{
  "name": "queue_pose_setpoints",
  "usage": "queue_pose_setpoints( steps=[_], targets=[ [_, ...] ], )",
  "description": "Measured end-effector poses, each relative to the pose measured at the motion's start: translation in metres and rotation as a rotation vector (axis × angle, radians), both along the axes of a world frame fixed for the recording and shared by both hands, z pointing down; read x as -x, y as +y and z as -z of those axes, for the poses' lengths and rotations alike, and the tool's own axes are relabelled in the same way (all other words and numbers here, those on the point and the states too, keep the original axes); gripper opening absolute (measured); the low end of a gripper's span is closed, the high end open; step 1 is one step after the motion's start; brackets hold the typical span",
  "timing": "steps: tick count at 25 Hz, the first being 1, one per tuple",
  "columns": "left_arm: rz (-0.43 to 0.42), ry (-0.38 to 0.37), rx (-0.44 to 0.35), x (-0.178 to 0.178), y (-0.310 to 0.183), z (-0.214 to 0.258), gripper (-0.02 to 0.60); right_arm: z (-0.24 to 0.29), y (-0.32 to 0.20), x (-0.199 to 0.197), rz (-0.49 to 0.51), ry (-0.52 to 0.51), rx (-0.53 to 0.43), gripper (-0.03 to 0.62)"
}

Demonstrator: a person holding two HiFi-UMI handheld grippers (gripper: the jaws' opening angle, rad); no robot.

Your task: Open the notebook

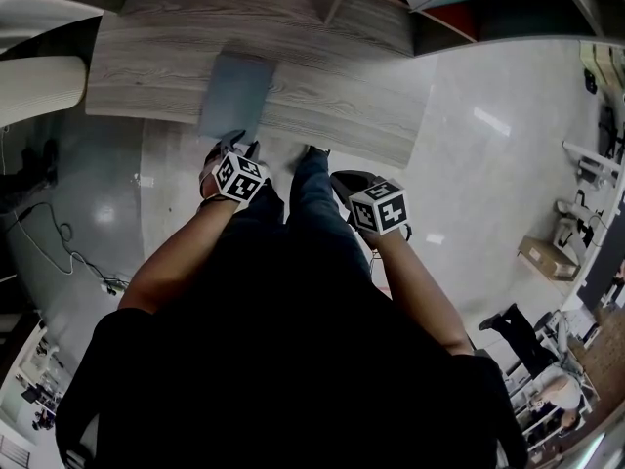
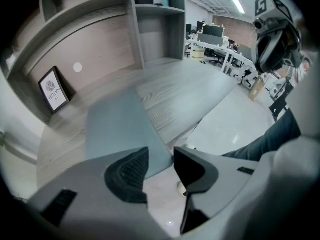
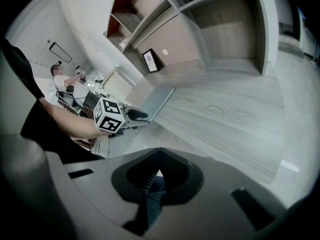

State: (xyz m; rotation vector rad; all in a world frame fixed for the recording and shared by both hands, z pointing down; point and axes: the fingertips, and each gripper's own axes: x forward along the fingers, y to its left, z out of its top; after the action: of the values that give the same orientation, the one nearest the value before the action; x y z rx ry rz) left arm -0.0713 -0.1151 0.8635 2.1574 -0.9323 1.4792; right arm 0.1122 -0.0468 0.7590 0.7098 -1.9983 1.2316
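Closed notebook lying flat on the surface, its near end at the surface's front edge; no page is lifted, so the whole opening is judged still to do. Left gripper spread wide just at the notebook's near corner, pinching nothing; contact cannot be told. Right gripper well apart from the notebook, tips pressed together, empty.

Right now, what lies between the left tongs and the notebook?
Nothing. The left gripper view shows the open left tongs right at the notebook's near corner, with no object between them.
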Motion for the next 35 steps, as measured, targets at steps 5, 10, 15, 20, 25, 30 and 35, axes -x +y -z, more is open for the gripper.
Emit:
queue_pose_setpoints(
  steps=[5,10,15,20,25,30,35],
  targets=[
    [-0.003,0.005,0.002,0.000,0.000,0.001,0.161,0.001,-0.001,0.002,-0.003,-0.003,-0.001,0.000],
    [-0.009,0.013,0.004,0.000,0.001,0.004,0.153,0.001,-0.002,0.002,-0.003,0.001,-0.002,0.000],
    [-0.017,0.025,0.003,-0.002,0.002,0.010,0.133,0.004,-0.001,0.003,-0.004,0.000,-0.011,0.000],
    [-0.024,0.031,-0.001,-0.001,0.003,0.016,0.118,0.005,-0.001,0.005,-0.007,-0.001,-0.016,0.000],
    [-0.029,0.033,-0.010,-0.006,0.006,0.026,0.099,0.013,0.002,-0.002,-0.006,0.002,-0.037,0.000],
    [-0.033,0.035,-0.023,-0.004,0.006,0.033,0.077,0.016,0.004,-0.003,-0.006,0.012,-0.047,0.000],
    [-0.036,0.036,-0.029,-0.001,0.007,0.041,0.061,0.022,0.006,-0.004,-0.007,0.017,-0.061,0.000]
  ],
)
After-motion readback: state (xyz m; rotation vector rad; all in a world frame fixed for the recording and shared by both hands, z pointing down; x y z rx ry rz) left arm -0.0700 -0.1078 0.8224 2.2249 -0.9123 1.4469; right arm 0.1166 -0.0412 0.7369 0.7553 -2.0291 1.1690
